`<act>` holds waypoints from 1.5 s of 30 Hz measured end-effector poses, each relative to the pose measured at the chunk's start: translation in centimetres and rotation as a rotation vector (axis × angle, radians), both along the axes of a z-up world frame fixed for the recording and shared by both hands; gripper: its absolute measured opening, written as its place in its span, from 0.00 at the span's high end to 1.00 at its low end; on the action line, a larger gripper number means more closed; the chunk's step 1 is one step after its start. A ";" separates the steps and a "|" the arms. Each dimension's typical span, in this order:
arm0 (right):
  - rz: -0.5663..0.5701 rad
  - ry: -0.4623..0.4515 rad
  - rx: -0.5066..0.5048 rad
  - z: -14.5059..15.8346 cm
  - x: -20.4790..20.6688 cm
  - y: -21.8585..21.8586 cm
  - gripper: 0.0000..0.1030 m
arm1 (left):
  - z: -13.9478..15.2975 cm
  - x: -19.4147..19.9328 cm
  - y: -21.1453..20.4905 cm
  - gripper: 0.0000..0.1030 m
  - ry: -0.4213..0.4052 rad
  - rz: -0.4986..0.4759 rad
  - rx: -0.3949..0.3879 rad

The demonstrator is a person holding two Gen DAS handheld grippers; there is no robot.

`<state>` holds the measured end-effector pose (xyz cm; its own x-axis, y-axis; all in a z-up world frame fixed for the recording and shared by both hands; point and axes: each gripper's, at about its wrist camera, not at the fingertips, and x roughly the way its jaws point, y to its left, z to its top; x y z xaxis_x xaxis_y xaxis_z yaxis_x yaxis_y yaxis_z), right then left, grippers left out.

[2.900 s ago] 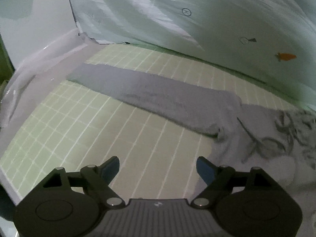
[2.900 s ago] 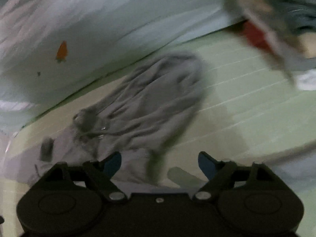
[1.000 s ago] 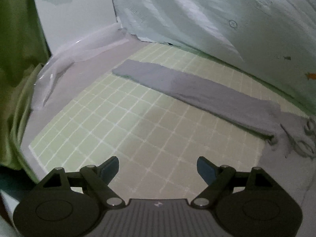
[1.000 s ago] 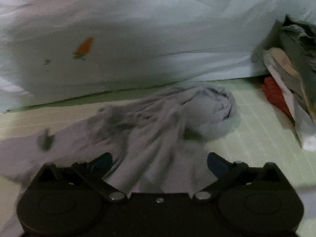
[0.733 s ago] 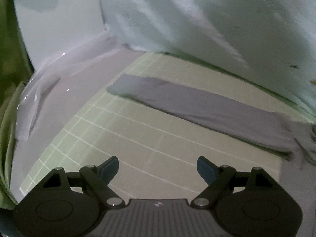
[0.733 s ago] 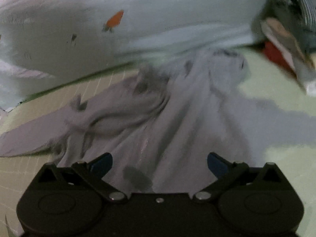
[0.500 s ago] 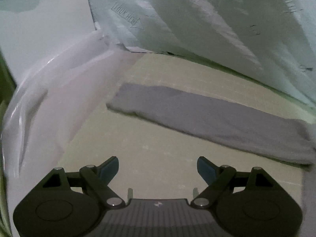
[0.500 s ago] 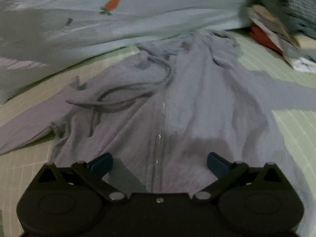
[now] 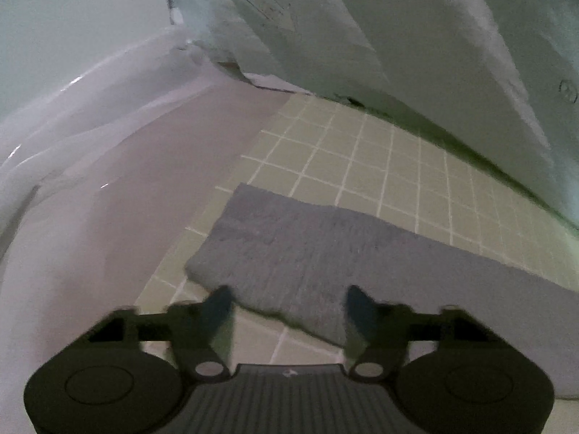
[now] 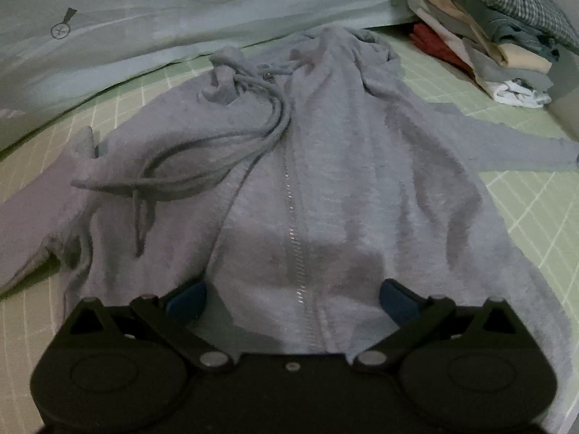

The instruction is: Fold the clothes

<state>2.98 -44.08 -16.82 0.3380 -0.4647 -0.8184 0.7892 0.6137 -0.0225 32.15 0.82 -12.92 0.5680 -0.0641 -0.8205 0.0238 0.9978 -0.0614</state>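
My left gripper (image 9: 287, 307) gapes wide over the sleeve (image 9: 325, 253) cuff, gripping nothing. My right gripper (image 10: 291, 296) spreads empty above the hoodie (image 10: 307, 181), folded pile (image 10: 488, 29) at two o'clock.

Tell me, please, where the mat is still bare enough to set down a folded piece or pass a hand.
Bare checked mat lies between the outstretched sleeve and the pale bedding. Another patch lies right of the hoodie, below its other sleeve. It is crowded by the clothes stack and where the drawstrings sprawl.
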 end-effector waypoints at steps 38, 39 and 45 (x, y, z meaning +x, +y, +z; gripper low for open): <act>0.336 -0.112 -0.044 2.9 1.2 4.3 0.00 | 3.9 -12.3 1.6 0.34 -0.096 0.071 0.022; 0.335 -0.113 -0.064 3.1 0.2 3.7 0.00 | 3.9 -13.6 0.0 0.34 -0.086 0.022 0.009; 0.284 -0.100 -0.106 3.5 -7.3 -2.3 0.00 | 3.4 -21.6 -9.2 0.31 0.004 -0.233 -0.071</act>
